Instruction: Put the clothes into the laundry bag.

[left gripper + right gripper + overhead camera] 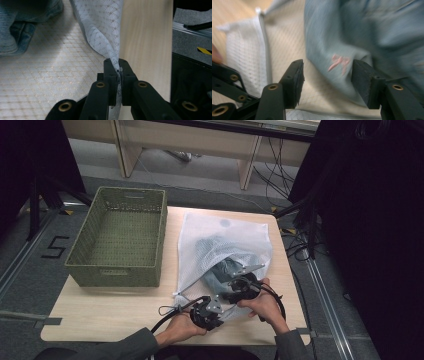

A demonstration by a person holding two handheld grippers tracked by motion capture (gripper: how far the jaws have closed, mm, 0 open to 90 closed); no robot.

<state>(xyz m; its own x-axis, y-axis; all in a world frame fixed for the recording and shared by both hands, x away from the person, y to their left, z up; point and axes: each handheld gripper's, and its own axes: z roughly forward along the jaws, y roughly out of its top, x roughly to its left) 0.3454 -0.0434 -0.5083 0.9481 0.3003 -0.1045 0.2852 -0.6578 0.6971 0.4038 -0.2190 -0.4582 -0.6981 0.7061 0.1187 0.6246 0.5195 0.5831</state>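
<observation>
The mesh bag rim is pinched by the left gripper, holding it open at the table's near edge; the right gripper is spread around the blue garment for extraction.

A white mesh laundry bag is lying flat on the right half of the light wooden table, its open mouth facing the near edge. One edge of that mouth is standing lifted into a pinched fold, letting the wood show through the weave. A blue-grey garment is sitting crumpled inside the bag, reaching towards the opening; a fold of it is showing small pink stitched marks.
</observation>
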